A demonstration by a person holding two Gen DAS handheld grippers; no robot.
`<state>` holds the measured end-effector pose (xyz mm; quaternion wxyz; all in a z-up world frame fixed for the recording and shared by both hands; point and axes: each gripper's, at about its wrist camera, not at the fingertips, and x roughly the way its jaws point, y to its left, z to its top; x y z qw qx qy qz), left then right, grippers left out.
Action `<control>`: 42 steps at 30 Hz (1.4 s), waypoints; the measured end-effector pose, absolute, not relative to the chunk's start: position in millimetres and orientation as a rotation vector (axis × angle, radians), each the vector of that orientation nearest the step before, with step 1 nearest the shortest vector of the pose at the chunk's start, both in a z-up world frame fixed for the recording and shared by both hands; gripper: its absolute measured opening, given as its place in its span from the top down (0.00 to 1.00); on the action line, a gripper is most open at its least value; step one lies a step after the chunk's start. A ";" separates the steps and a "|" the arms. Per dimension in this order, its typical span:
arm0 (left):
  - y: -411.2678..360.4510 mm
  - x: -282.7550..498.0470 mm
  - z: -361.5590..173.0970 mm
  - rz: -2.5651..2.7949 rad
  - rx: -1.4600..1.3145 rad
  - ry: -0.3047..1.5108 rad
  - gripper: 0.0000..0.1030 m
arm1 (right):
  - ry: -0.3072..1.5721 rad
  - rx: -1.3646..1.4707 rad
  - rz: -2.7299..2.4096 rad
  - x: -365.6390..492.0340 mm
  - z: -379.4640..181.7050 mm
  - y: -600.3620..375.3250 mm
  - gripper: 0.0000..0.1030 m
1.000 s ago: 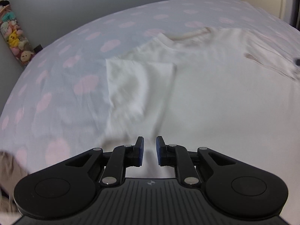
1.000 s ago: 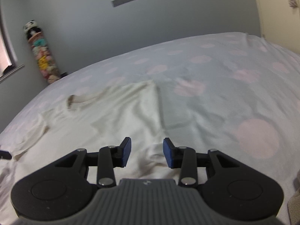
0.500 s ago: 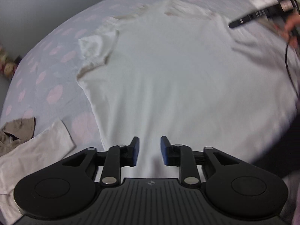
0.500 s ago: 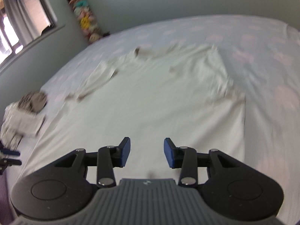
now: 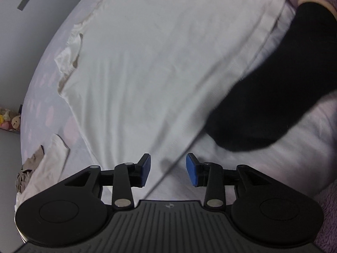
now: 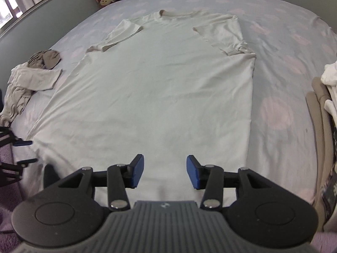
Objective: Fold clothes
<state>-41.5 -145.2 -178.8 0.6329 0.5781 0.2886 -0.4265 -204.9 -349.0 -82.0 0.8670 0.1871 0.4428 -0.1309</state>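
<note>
L hand-held gripper [image 5: 168, 169] jaws apart, empty, over tee hem corner | R hand-held gripper [image 6: 165, 171] jaws apart, empty, at hem mid | white tee [image 6: 160, 88] flat on bed [image 6: 294, 42], sleeves tucked in; body folds left | crumpled clothes [image 6: 29, 78] left of tee

No readable text, label, brand name or number appears in either view. The only mark is a small pale round emblem, too small to make out, on the ribbed grey housing behind each gripper's fingers; the cream T-shirt [image 6: 160, 88] ahead is plain.
</note>
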 end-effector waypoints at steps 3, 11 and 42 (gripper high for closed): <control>-143.4 -44.0 -191.3 -0.964 1.375 0.632 0.65 | 0.957 0.325 -0.235 -206.8 -78.5 -330.1 0.52; -150.8 -41.7 -202.6 -0.957 1.362 0.542 0.62 | 1.007 0.272 -0.220 -217.0 -83.7 -301.8 0.48; -147.2 -30.0 -176.9 -0.856 1.001 0.437 0.96 | 1.245 -0.186 -0.052 -167.4 -148.1 -229.6 0.45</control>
